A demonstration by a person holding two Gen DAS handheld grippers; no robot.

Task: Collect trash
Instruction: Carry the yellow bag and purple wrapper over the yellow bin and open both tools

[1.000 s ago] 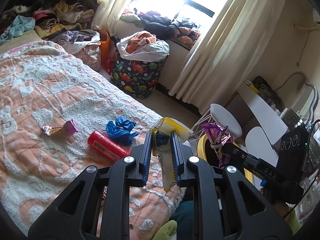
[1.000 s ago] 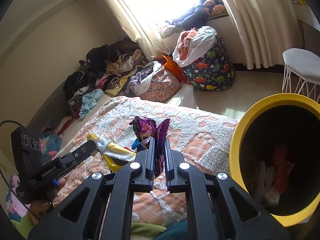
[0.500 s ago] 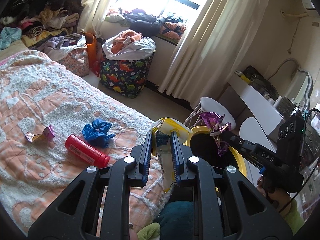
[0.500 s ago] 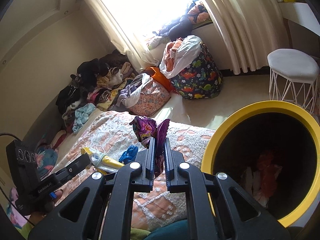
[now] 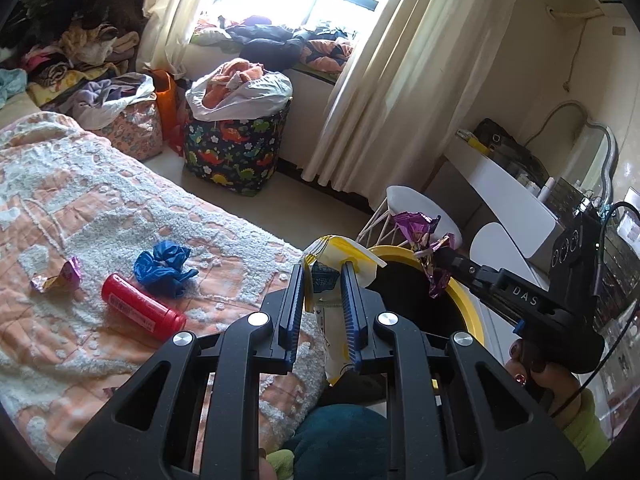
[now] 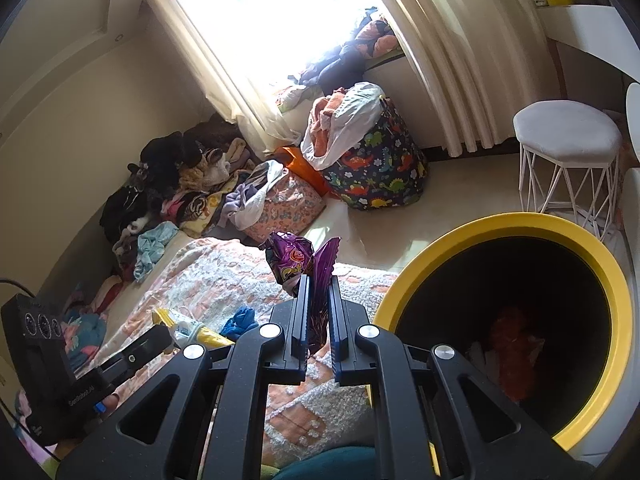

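Yellow and white, the crumpled snack packet sits between the two black fingers of the left gripper, whose jaws are nearly closed and press on it from both sides. The packet hangs down between the fingers, and its top stands just beside the rim of the round bin with the yellow rim and black inside.

The right gripper has its jaws almost fully closed on a shiny purple foil wrapper, which sticks up above the fingertips. In the right wrist view the wrapper is over the edge of the bed, just left of the bin. Some white and orange trash already lies at the bottom of the bin.

On the bed, covered with a peach and white tufted blanket, more trash remains: a red plastic tube lying on its side, a crumpled blue plastic bag just beside it, and a small purple and gold candy wrapper further left.

A white stool with wire legs stands behind the bin.
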